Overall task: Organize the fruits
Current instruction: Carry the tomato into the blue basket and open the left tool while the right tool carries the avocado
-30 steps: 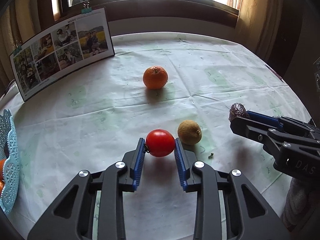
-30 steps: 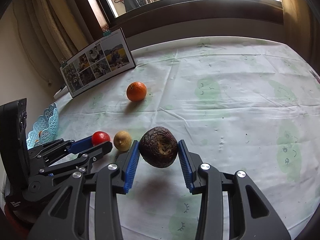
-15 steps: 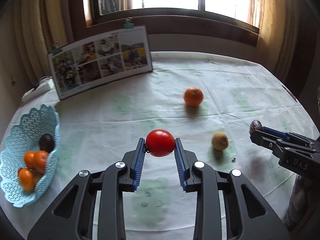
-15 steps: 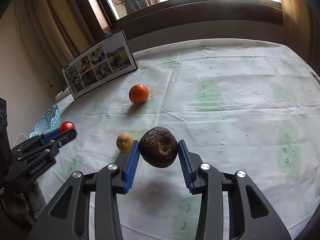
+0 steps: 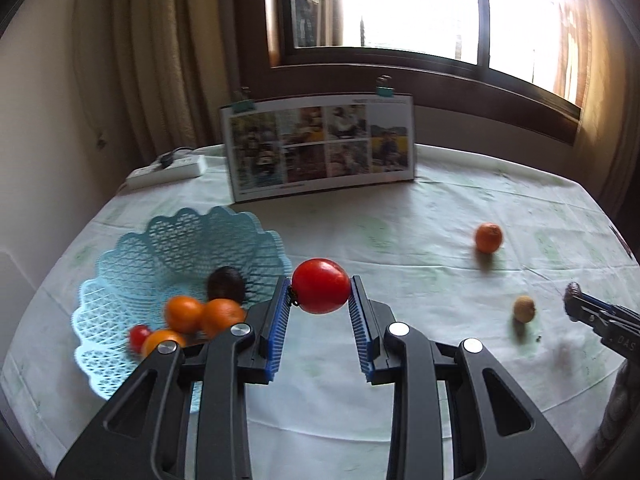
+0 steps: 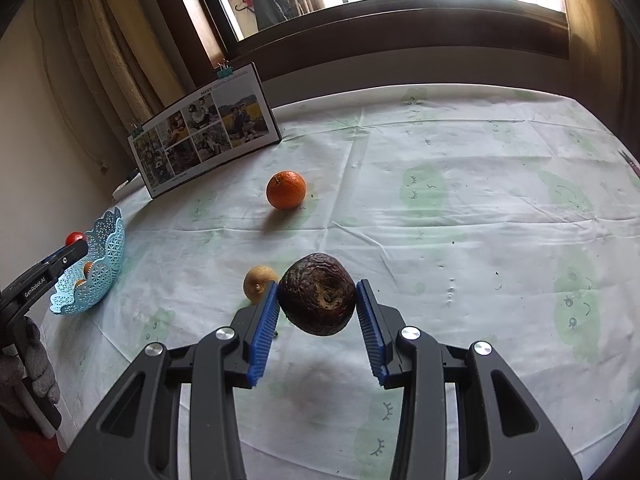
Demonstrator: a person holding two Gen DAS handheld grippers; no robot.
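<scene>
The left gripper (image 5: 321,295) is raised off the table, its blue-padded jaws clamped on a red tomato (image 5: 321,285). The right gripper (image 6: 317,299) is likewise lifted, jaws closed on a dark wrinkled fruit (image 6: 317,298), possibly a passion fruit. A grey-gloved hand (image 6: 34,376) grips the left gripper's handle.

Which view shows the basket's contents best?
The left wrist view: it looks down into the blue basket, showing oranges, a small red fruit and a dark fruit. The right wrist view shows the basket side-on at the left edge, with only hints of orange through its mesh.
</scene>
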